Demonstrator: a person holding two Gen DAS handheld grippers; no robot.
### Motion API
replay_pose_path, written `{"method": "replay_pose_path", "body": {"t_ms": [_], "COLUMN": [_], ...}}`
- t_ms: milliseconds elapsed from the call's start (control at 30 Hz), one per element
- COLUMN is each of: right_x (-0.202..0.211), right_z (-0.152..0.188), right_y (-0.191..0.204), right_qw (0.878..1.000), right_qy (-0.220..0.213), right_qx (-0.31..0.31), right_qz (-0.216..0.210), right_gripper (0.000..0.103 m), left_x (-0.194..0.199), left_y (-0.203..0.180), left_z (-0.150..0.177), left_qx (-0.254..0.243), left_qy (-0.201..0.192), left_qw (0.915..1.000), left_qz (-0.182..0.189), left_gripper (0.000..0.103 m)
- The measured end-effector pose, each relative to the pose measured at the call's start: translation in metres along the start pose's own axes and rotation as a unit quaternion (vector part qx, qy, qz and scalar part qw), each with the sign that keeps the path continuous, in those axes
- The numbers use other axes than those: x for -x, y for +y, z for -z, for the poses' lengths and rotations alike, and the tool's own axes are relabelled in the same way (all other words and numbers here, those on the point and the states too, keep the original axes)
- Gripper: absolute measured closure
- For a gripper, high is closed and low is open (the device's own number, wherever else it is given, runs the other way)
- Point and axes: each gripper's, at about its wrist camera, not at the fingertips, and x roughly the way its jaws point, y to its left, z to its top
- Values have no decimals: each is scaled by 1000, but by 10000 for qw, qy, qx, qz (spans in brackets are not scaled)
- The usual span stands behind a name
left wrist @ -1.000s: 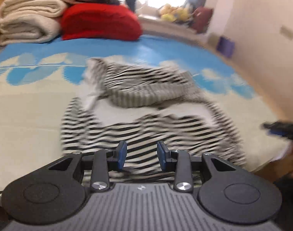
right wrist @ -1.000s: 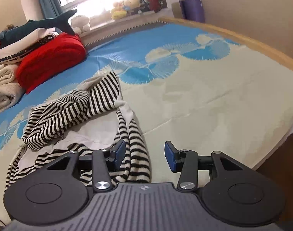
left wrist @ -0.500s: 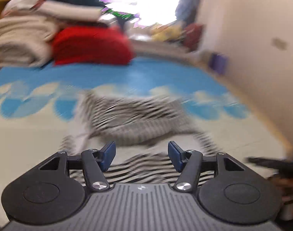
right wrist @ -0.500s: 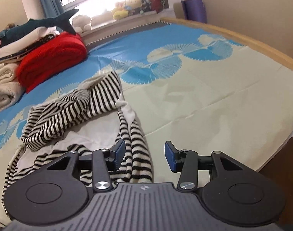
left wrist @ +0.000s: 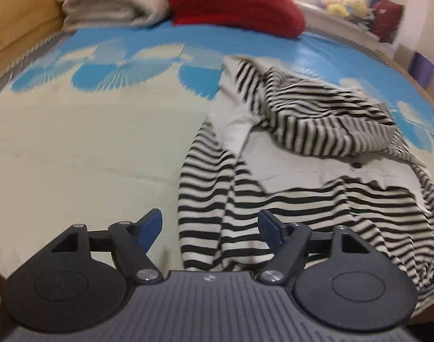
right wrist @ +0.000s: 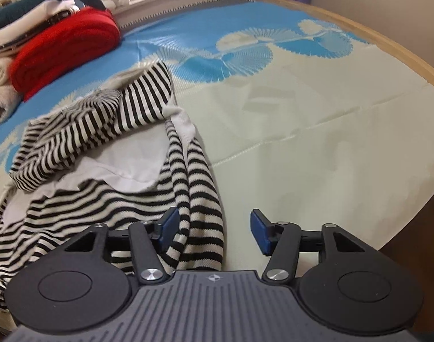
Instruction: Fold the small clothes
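Now the left gripper (left wrist: 210, 228) has been swung toward 9 o'clock and its fingers spread wider, framing the near hem of the striped top (left wrist: 299, 154), crumpled on the bed (left wrist: 88, 148). The right gripper (right wrist: 212, 229) is likewise held apart over the opposite hem corner, so a two-handed grasp seems imminent.

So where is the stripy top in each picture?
Left wrist view: the striped top lies crumpled right of centre, its near edge between the open left gripper fingers.
Right wrist view: it fills the left side, one striped part reaching the right gripper.
Shared landmark: the red blanket behind it.
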Motion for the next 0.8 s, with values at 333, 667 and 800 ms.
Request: {"method": "replay_pose_path", "body": {"t_ms": [333, 667, 800], "right_x": [-33, -27, -30], "right_z": [6, 3, 3], "right_y": [-2, -14, -18], "right_qw": [9977, 9982, 9970], "right_qy": [562, 454, 550], "right_qx": [73, -308, -508], "right_qz": [368, 248, 176], "right_gripper": [41, 47, 47], "left_x": [-42, -27, -28], "left_y": [13, 36, 40], "left_z": [7, 7, 7], "left_qx": [189, 830, 1000], "left_qy": [1145, 1077, 1099], "left_qw": [9932, 9906, 9888], "left_qz": [19, 142, 142], "left_gripper": [79, 65, 63]}}
